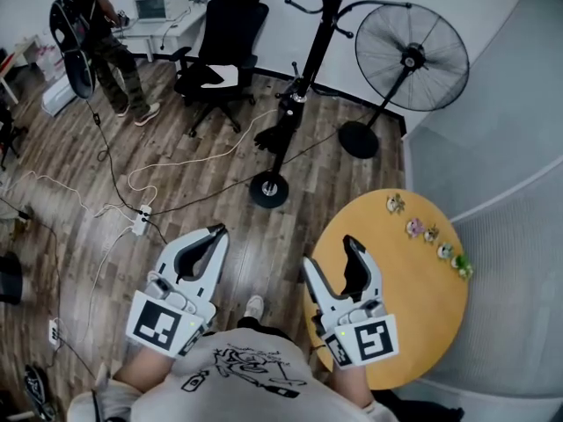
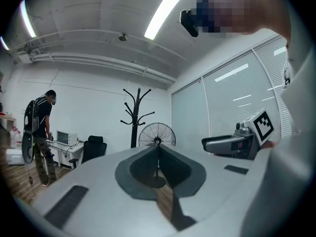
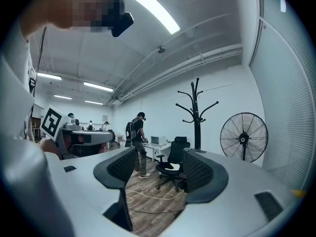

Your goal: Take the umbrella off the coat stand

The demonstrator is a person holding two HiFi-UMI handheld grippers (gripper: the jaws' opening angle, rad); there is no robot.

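The black coat stand (image 1: 310, 64) rises from a round base on the wood floor ahead of me. A dark folded umbrella (image 1: 280, 123) hangs low against its pole. Both grippers are held level near my body, well short of the stand. The left gripper (image 1: 216, 230) has its tips touching and nothing between them. The right gripper (image 1: 329, 251) is open and empty, over the round table's edge. In the left gripper view the stand (image 2: 137, 117) shows beyond the closed tips (image 2: 158, 149). In the right gripper view the stand (image 3: 196, 113) shows above the parted jaws (image 3: 159, 154), and the umbrella is hidden.
A large pedestal fan (image 1: 411, 57) stands right of the stand, a black office chair (image 1: 220, 51) to its left. Small figures (image 1: 429, 233) sit on the round wooden table (image 1: 413, 323) at right. Cables and a power strip (image 1: 141, 221) cross the floor. A person (image 1: 97, 33) stands by a desk.
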